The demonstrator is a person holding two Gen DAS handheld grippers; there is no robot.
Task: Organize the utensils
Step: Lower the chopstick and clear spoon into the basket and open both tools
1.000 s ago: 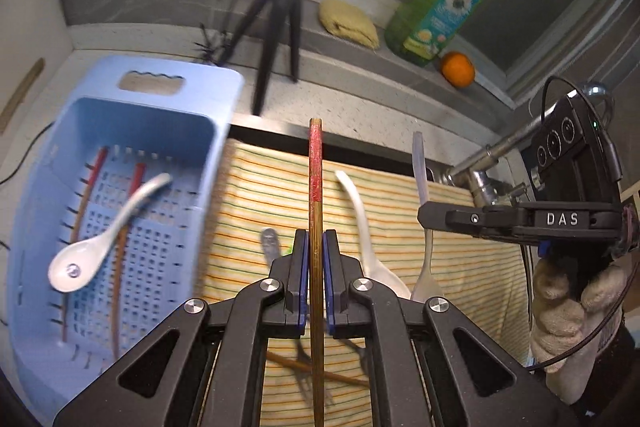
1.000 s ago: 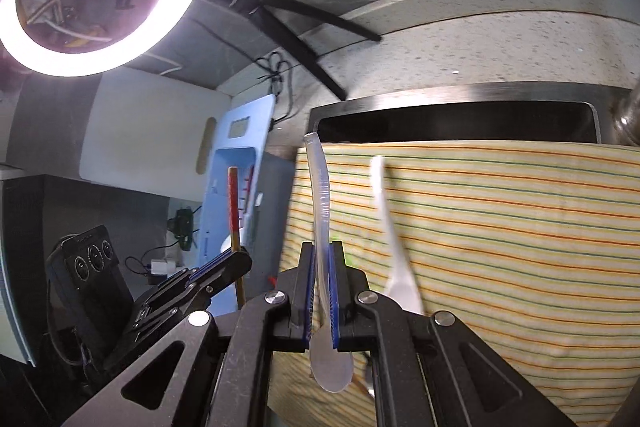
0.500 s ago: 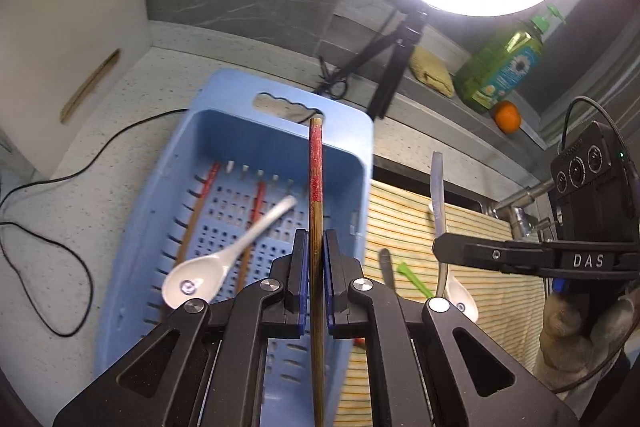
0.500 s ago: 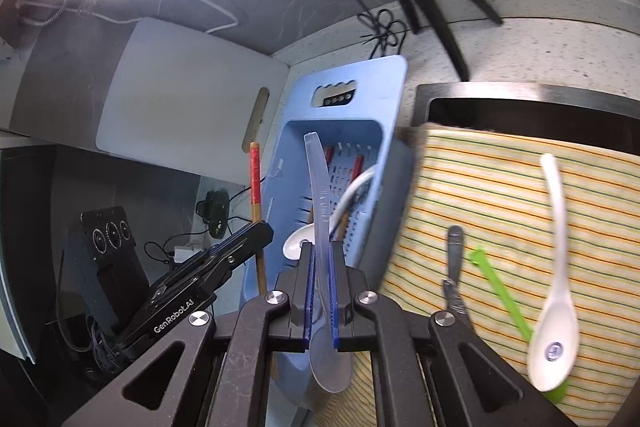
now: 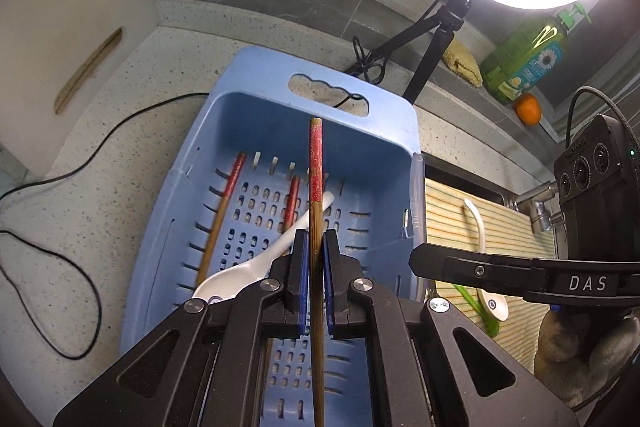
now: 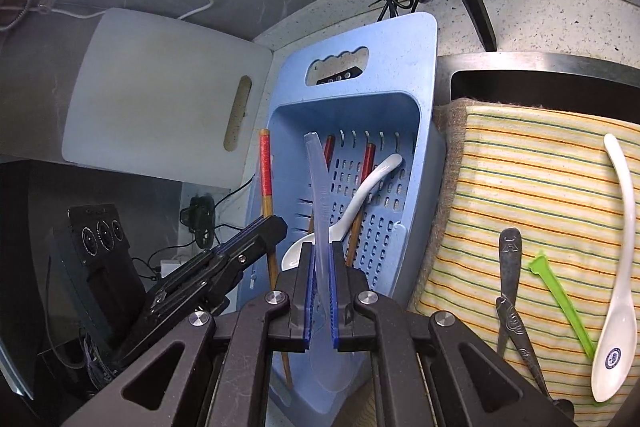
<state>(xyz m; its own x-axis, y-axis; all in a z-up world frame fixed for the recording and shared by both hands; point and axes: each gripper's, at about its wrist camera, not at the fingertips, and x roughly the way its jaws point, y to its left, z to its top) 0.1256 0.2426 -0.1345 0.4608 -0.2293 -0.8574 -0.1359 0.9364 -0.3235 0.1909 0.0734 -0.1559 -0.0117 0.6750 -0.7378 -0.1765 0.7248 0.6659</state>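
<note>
Two grippers hang over the blue basket [image 5: 224,163], each clenched on one utensil. The left gripper [image 5: 315,291] pinches a chopstick [image 5: 316,195] between its blue-padded fingers [image 5: 303,279]; the red-wrapped end points away from the camera, toward the basket's handle slot. The right gripper [image 6: 320,295] grasps a clear spoon [image 6: 318,187] by its handle near the bowl, handle tip pointing away and the bowl hanging back below the fingers [image 6: 307,291].

Inside the basket lie two more chopsticks [image 5: 218,215] with red ends and a white spoon [image 5: 256,269] resting across the slotted floor. The basket sits on the speckled desk [image 5: 92,211], just beside a striped cloth [image 6: 532,195] spread over the sink. On the cloth, seen from the right wrist, lie a metal spoon [image 6: 510,267], a green stick [image 6: 560,303] and another white spoon [image 6: 618,291], side by side and apart from one another.
</note>
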